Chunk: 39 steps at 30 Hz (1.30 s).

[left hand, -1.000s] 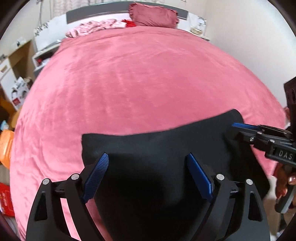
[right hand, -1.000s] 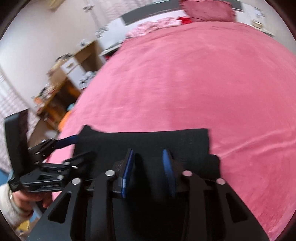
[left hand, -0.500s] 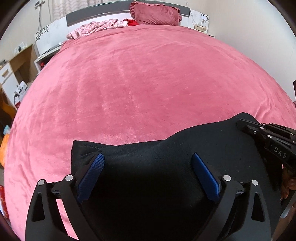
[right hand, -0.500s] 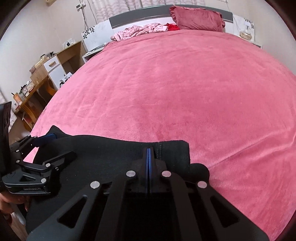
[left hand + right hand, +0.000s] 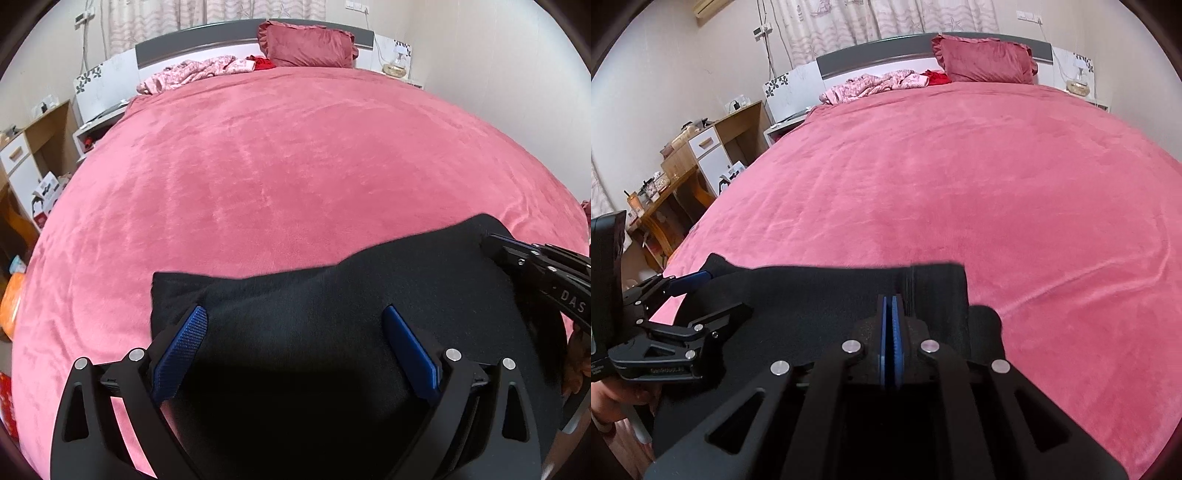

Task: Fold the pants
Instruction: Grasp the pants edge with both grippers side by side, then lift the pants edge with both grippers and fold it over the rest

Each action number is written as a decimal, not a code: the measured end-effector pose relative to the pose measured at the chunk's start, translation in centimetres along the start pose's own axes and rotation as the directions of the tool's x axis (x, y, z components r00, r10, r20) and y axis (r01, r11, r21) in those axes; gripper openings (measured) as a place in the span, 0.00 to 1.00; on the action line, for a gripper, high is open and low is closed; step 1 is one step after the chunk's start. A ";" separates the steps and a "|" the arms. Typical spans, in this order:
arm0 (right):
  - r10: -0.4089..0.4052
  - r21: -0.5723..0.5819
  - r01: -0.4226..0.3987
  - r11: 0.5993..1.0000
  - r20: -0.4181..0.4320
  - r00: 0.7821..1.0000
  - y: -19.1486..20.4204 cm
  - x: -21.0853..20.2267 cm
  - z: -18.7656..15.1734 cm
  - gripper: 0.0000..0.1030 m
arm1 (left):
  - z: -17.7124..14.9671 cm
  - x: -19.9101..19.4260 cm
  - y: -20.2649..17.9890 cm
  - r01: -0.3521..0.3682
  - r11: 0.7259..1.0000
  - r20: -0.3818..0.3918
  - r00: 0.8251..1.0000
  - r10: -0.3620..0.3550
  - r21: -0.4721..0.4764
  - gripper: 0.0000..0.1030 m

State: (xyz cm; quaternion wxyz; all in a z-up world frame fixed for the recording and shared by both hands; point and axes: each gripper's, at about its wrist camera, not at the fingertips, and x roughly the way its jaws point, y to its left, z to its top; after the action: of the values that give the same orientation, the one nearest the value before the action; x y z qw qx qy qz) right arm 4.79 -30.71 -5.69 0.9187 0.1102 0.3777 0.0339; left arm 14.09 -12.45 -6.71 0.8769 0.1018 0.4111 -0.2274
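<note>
The black pants (image 5: 332,295) lie at the near edge of a pink bed (image 5: 295,166); they also show in the right wrist view (image 5: 820,295). My left gripper (image 5: 295,325) is open, its blue pads wide apart over the pants' left part. My right gripper (image 5: 892,306) is shut on the pants' top edge near its right corner. The right gripper shows at the right in the left wrist view (image 5: 498,245). The left gripper shows at the left in the right wrist view (image 5: 713,291).
A dark pink pillow (image 5: 308,46) and a crumpled pink floral garment (image 5: 195,72) lie at the head of the bed. Wooden shelves and a desk (image 5: 701,155) stand to the left. A nightstand with a lamp (image 5: 1078,81) stands at the far right.
My right gripper closed on the pants' edge. My left gripper stayed open. Both views tilted upward, so more of the headboard and curtains shows.
</note>
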 end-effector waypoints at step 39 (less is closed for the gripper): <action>0.131 0.306 -0.080 0.949 -0.150 0.980 -4.2 -10.5 -7.3 0.76 | -10.4 -7.5 1.8 0.315 0.918 0.000 0.946 -0.324 -0.240 0.96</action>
State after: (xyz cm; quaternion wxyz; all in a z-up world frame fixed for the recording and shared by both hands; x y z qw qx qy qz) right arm -7.93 -35.00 -4.47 0.8531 0.2646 0.4483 0.0347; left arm 3.78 -4.71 -7.62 0.8255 -0.0674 0.4635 -0.3149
